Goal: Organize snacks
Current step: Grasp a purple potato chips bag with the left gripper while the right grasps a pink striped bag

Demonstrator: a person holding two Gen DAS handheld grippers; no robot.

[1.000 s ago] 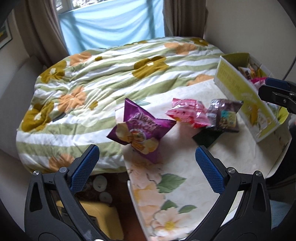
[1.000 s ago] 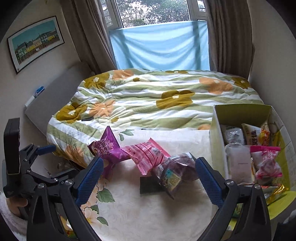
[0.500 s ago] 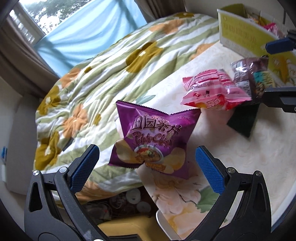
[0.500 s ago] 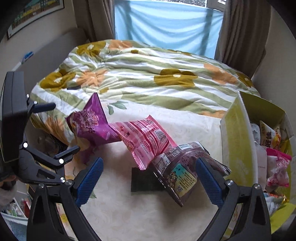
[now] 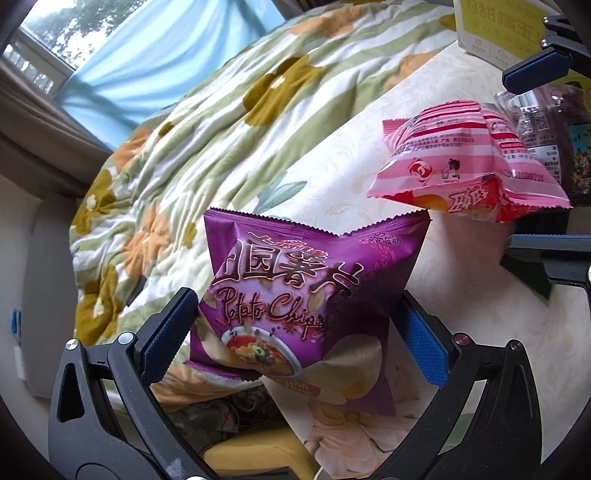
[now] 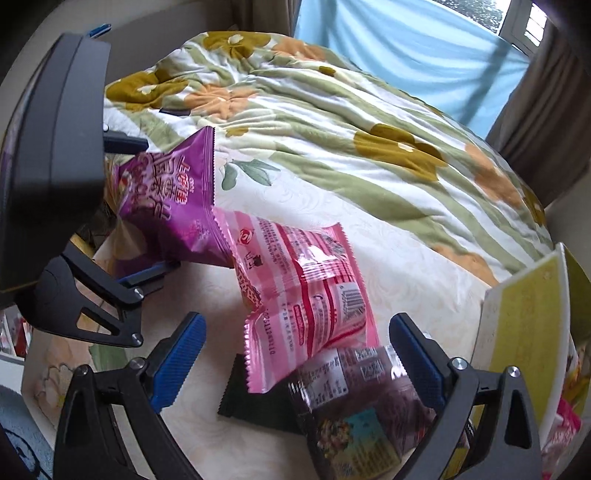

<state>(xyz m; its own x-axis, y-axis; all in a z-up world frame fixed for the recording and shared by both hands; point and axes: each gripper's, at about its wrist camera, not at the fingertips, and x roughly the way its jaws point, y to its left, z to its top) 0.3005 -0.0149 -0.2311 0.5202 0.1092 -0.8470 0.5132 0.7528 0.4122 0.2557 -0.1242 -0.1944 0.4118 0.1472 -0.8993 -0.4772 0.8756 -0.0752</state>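
Left wrist view
Left gripper point(image 5: 295, 332): jaws spread wide, one blue pad on each side of the purple potato chip bag point(image 5: 295, 295); whether the pads touch the bag cannot be told.
Purple potato chip bag: stands tilted at the near corner of the surface point(image 5: 461, 369), partly overhanging its edge, crimped top edge up.
Pink snack bag point(image 5: 469, 166): further along the surface, right of and beyond the purple bag, with its near corner just above the purple bag's top right corner.
Dark snack bag point(image 5: 554, 122): behind the pink bag at the right edge, touching it.
Yellow-green box point(image 5: 491, 29): top right corner, at the far end of the surface.
Bed point(image 5: 221, 122): beside the surface, under a green-striped floral quilt.

Right wrist view
Right gripper point(image 6: 295, 354): jaws apart, holding nothing; the pink snack bag point(image 6: 306, 302) and dark snack bag point(image 6: 354, 413) lie between its fingers.
Pink snack bag: lies on the surface point(image 6: 406, 258), its lower end overlapping the dark bag.
Black flat packet point(image 6: 251, 398): on the surface under both bags.
Purple potato chip bag point(image 6: 173, 206): left, touching the pink bag's top corner, between the left gripper's point(image 6: 147, 221) fingers.
Yellow-green box point(image 6: 524, 332): right edge, its side wall facing the bags.
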